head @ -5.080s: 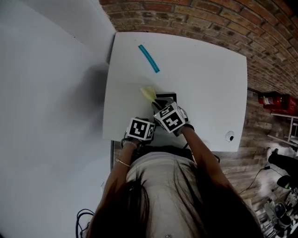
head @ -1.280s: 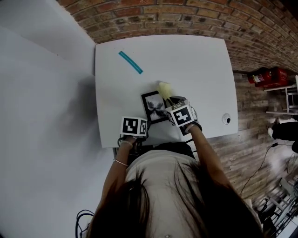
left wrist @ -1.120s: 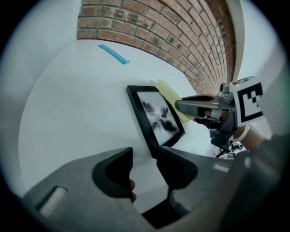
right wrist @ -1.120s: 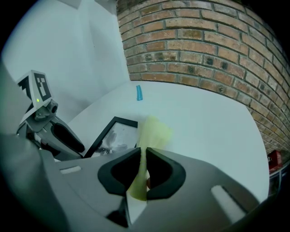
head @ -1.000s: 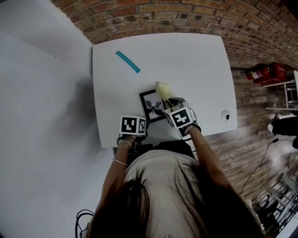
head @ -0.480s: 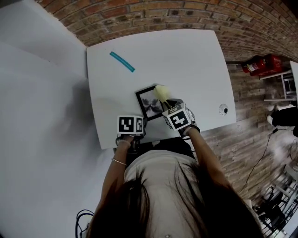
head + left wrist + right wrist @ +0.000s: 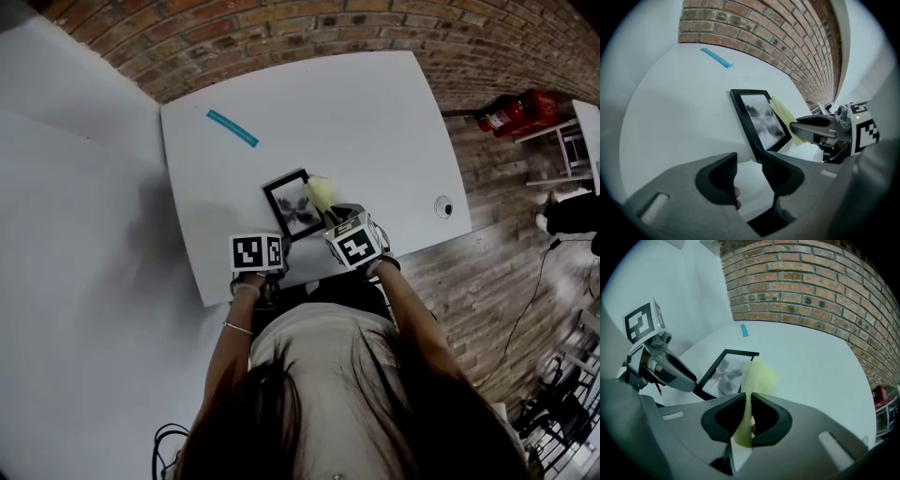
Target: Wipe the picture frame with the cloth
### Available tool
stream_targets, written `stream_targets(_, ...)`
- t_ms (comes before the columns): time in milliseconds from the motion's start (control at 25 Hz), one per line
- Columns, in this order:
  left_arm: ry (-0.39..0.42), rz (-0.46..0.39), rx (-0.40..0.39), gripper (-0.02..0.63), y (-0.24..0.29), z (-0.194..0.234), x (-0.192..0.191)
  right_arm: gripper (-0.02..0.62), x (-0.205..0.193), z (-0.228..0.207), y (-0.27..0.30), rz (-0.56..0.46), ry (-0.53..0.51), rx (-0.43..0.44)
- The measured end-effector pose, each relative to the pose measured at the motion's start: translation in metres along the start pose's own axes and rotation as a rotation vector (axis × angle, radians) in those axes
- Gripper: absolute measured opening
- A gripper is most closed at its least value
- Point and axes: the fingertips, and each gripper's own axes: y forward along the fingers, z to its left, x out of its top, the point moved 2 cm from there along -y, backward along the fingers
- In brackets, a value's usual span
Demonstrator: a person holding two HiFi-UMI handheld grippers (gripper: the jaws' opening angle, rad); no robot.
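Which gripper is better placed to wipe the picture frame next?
The right gripper, probably: its jaws pinch the yellow cloth at the picture frame's edge. The left gripper is open, without cloth.

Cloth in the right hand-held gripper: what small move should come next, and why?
Probably sweep the cloth leftward across the frame. The right hand-held gripper pinches the cloth, which sits at the frame's right edge with most of the glass uncovered.

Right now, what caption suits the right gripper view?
Right gripper, jaws clamped on a yellow cloth, beside a black picture frame on a white table.
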Motion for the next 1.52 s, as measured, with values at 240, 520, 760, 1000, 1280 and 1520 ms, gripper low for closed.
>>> stream_targets(240, 0.004, -0.003, 0.001, 0.17, -0.001, -0.001, -0.001, 0.04, -0.011, 0.004, -0.007, 0.004, 0.005, 0.003)
stream_targets(520, 0.004, -0.011, 0.006, 0.172, 0.0, -0.001, 0.0, 0.04, -0.027, 0.009, -0.011, 0.031, -0.004, 0.041)
stream_targets(760, 0.001, -0.016, 0.011, 0.172, 0.0, -0.001, -0.001, 0.04, -0.036, 0.012, -0.014, 0.041, -0.025, 0.078)
stream_targets(1000, 0.0, -0.02, 0.012, 0.173, 0.0, 0.0, -0.002, 0.04, -0.045, 0.016, -0.019, 0.098, 0.005, 0.143)
stream_targets(1280, -0.005, -0.018, 0.018, 0.173, 0.0, -0.002, -0.002, 0.04, -0.038, 0.022, -0.023, 0.068, 0.014, 0.189)
stream_targets(1520, -0.008, -0.024, 0.018, 0.173, 0.0, -0.003, -0.002, 0.04, -0.036, 0.031, -0.019, 0.076, -0.015, 0.222)
